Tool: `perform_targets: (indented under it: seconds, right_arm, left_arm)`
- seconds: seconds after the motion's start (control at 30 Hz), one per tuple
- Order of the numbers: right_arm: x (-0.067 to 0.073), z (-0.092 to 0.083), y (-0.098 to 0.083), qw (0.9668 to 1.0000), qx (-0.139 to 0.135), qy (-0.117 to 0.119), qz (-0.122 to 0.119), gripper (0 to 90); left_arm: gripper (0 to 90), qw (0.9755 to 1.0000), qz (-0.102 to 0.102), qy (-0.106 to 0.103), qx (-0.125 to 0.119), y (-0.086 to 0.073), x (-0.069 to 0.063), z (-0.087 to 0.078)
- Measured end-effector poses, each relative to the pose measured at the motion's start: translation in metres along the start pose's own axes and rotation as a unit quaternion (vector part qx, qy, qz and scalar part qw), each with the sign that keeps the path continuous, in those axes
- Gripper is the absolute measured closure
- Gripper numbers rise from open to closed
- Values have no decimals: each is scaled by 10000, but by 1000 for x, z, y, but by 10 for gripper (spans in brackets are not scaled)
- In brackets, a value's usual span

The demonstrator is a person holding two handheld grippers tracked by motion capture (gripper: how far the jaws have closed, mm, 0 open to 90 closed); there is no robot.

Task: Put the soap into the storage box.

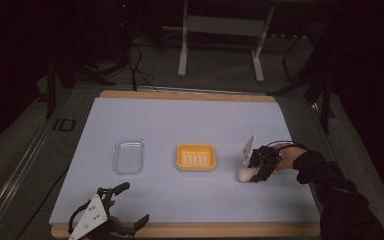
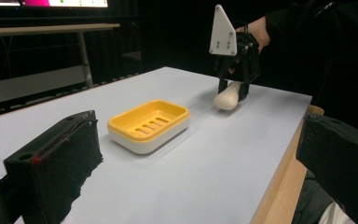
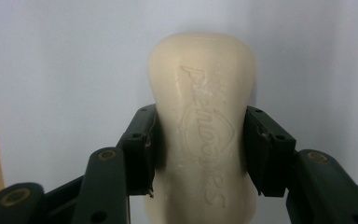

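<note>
Cream soap (image 3: pixel 200 126) is seen closest in the right gripper view, clamped across its waist between the two black pads (image 3: pixel 142 149) of the right gripper (image 3: pixel 200 140); an embossed logo is carried on its upper face, and its rounded end is pushed out beyond the fingertips over the pale blue table (image 1: pixel 190 120); in the left gripper view the bar is held near the tabletop, though contact with the surface cannot be told. To the side of that gripper, a yellow soap dish (image 1: pixel 196 157) is set apart from the bar; further on, a clear tray (image 1: pixel 128 156) is laid. Near the table's front edge the left gripper (image 1: pixel 130 205) is held with its jaws spread wide and nothing between them.
</note>
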State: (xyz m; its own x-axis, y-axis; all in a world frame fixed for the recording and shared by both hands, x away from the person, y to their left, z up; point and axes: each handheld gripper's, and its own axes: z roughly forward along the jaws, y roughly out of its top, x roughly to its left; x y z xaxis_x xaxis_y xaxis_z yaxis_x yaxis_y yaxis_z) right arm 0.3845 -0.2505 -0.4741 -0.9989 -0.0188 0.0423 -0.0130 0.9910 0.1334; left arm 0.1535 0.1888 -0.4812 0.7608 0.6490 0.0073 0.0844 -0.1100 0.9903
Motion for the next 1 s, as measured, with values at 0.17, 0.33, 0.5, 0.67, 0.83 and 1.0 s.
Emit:
perform_targets:
  seconds: [0.17, 0.33, 0.5, 0.67, 0.83, 1.0]
  right_arm:
    - [-1, -5, 3, 10000, 6, -17, 44, 497]
    - [-2, -20, 9, 9999, 43, 8, 102, 497]
    - [-2, -31, 14, 9999, 52, -67, 150, 497]
    - [-3, -43, 18, 9998, -2, -138, 137, 497]
    - [-4, -53, 23, 9997, -55, -194, 137, 497]
    - [-7, -64, 28, 9995, -158, -264, 64, 497]
  left_arm:
    - [0, 10000, 11, -20, 0, 0, -1, 0]
    - [0, 10000, 11, -41, -14, 0, -1, 0]
    - [0, 10000, 19, -62, 1, 0, -2, 0]
    - [0, 10000, 37, -91, 11, 0, -2, 1]
    - [0, 9999, 32, -99, 18, 0, -3, 1]
    - [0, 10000, 7, -93, -7, 0, -1, 0]
